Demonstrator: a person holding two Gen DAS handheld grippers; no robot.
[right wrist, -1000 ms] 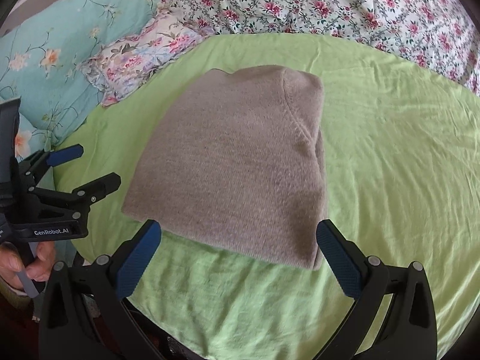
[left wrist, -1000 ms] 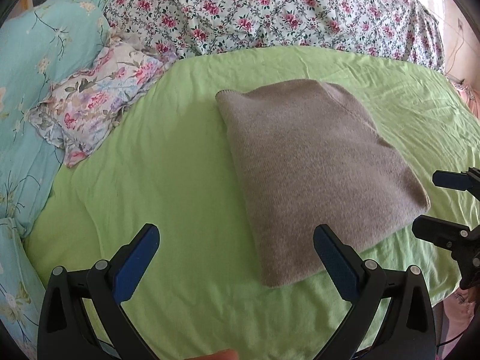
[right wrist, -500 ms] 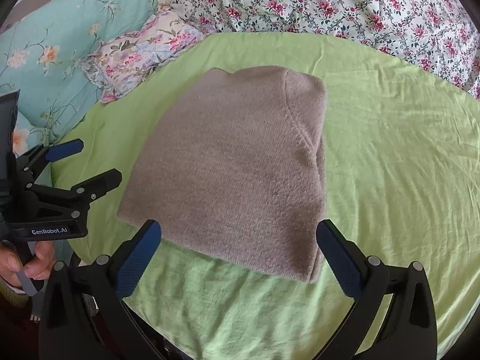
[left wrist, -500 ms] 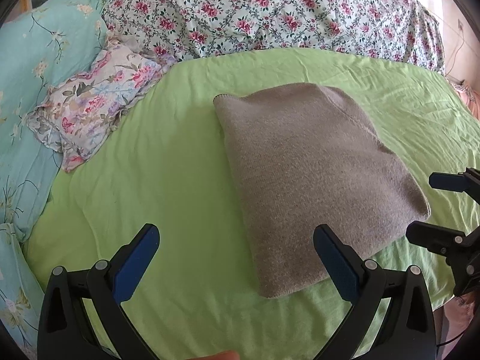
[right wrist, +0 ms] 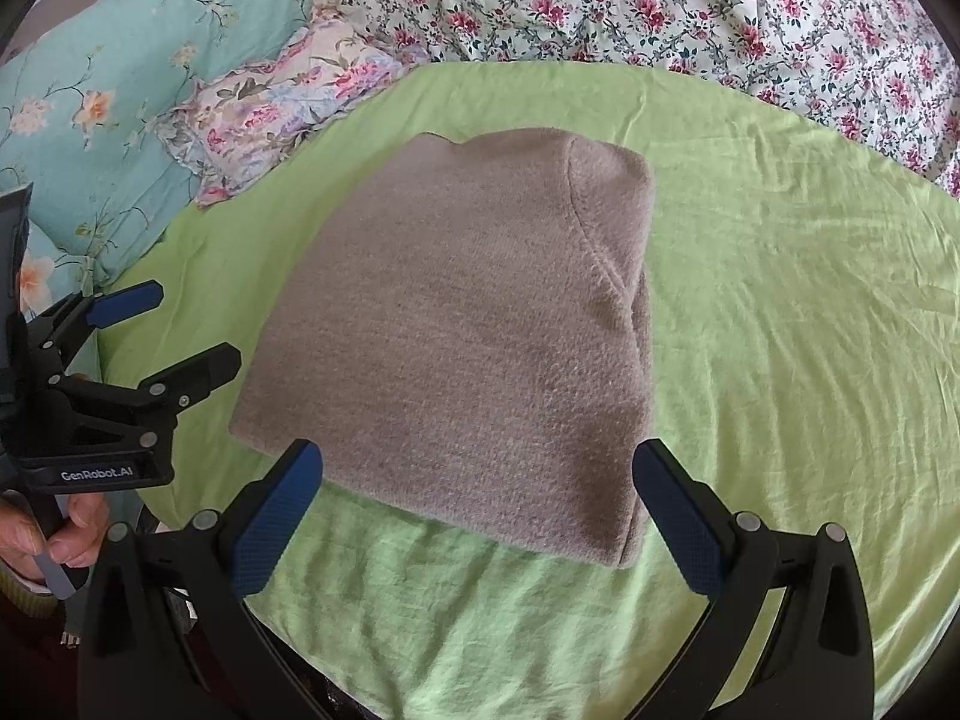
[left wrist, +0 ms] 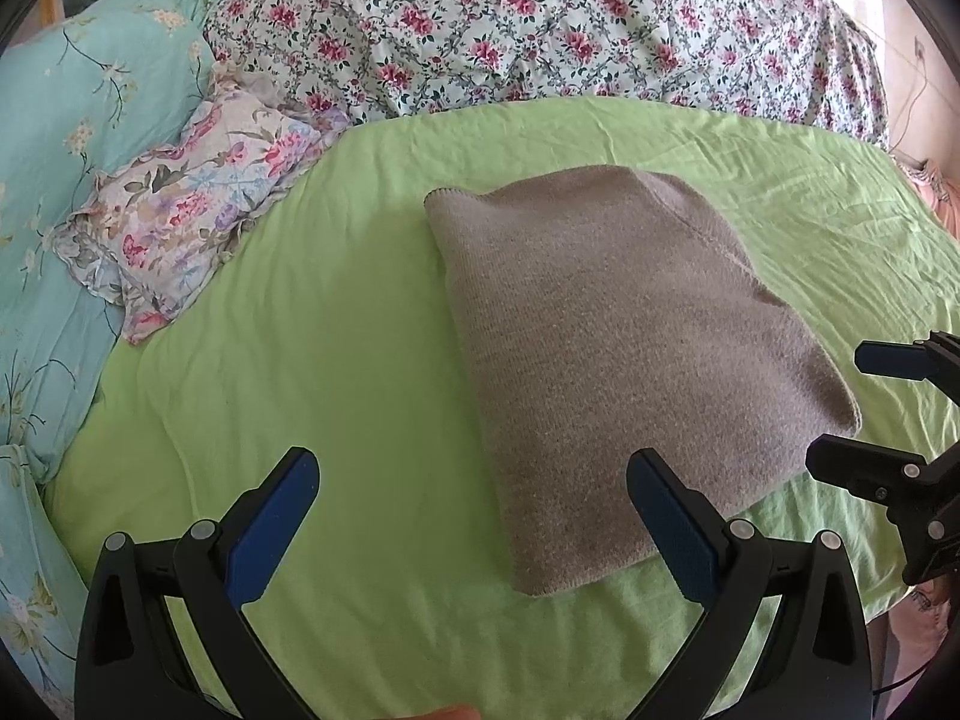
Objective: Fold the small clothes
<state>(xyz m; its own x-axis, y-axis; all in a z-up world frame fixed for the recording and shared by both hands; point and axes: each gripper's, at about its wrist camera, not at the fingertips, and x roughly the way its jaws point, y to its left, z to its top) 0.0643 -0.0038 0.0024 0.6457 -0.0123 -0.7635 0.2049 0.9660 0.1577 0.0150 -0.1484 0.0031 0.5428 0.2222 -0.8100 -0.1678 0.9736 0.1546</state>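
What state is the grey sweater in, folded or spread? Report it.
Folded. The grey knit sweater lies as a compact rectangle on the green sheet, layered edges showing along its right side, no sleeves out.

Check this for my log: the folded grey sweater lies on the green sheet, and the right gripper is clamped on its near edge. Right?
Not quite. The right gripper is open, holding nothing, as the right wrist view shows. The folded grey sweater does lie on the green sheet.
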